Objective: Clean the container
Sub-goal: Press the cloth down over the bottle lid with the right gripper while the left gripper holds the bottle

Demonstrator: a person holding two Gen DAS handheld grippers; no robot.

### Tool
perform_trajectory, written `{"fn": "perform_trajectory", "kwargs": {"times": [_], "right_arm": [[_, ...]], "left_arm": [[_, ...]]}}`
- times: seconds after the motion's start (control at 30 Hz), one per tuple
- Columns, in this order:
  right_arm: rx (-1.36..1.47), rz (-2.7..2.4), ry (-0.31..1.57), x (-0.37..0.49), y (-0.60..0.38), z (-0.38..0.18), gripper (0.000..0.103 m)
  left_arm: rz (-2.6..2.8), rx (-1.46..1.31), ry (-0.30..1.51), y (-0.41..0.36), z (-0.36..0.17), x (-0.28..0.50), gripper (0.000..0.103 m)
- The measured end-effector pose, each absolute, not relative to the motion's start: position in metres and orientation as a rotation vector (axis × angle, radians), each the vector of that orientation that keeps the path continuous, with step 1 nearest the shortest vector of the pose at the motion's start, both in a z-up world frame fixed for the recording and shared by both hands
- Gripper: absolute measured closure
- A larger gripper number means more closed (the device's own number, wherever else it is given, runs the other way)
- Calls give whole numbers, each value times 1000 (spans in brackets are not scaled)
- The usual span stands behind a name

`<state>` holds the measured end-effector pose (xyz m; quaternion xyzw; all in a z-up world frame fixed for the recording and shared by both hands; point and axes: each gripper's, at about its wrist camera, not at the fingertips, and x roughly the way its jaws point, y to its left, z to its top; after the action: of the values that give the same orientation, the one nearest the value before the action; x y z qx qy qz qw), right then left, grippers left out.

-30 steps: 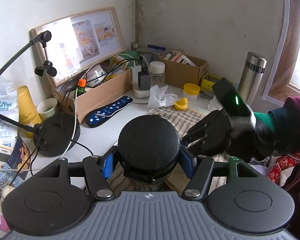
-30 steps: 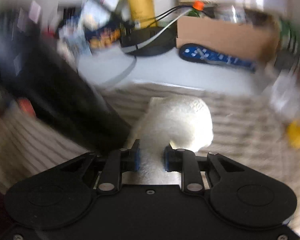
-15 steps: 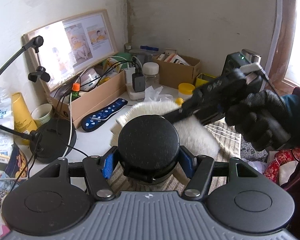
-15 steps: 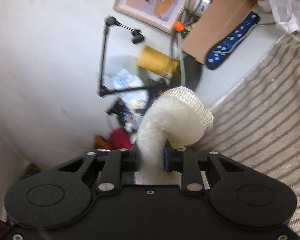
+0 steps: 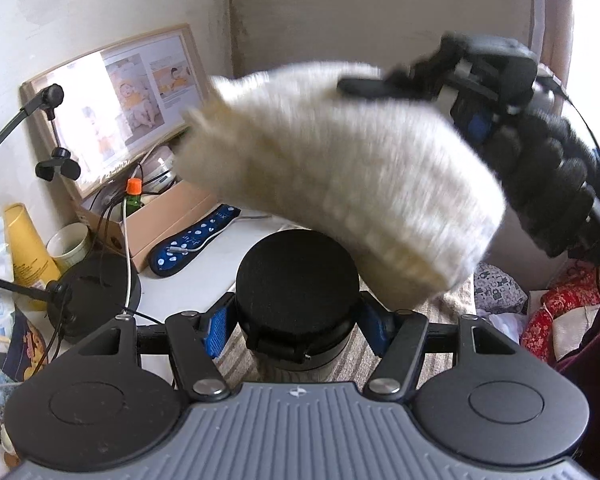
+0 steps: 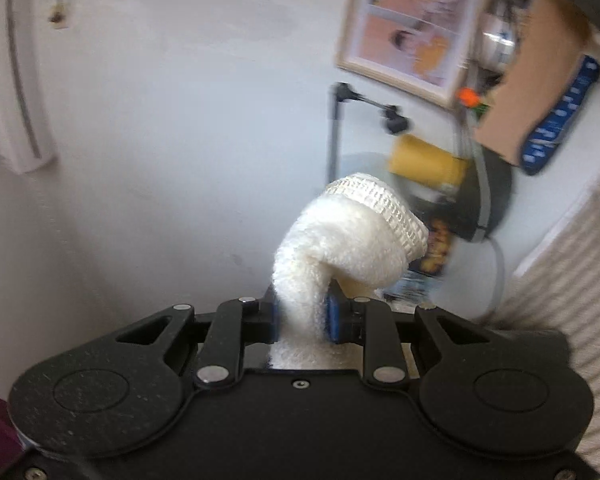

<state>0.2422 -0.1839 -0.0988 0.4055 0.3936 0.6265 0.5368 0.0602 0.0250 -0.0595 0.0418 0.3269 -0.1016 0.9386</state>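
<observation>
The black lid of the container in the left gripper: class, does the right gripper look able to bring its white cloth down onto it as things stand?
Probably yes. The right gripper has its jaws shut on the white cloth, which hangs just above the black lid; nothing lies between them. The left gripper grips the container's sides, leaving the top free.

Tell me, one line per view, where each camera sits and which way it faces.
Left wrist: behind the left gripper, looking down at the black-lidded container it grips; the gloved hand shows.
Right wrist: behind the right gripper, looking about level at the wall; it grips the white cloth.
Shared: the cloth, the framed picture and the yellow cup.
</observation>
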Motion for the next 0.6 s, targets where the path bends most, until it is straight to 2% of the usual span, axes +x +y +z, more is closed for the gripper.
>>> {"fn": "perform_trajectory", "kwargs": {"times": [0.07, 0.13, 0.2, 0.6], "right_arm": [[896, 1495, 930, 243, -179, -92, 81], [665, 1414, 945, 240, -169, -87, 81], [562, 1361, 932, 238, -167, -87, 81], [623, 1216, 951, 259, -191, -104, 80]], "left_arm": [[-215, 95, 665, 24, -60, 61, 40], [-228, 109, 661, 22, -60, 62, 40], [-250, 135, 659, 22, -60, 62, 40], [-343, 262, 656, 15, -58, 89, 37]]}}
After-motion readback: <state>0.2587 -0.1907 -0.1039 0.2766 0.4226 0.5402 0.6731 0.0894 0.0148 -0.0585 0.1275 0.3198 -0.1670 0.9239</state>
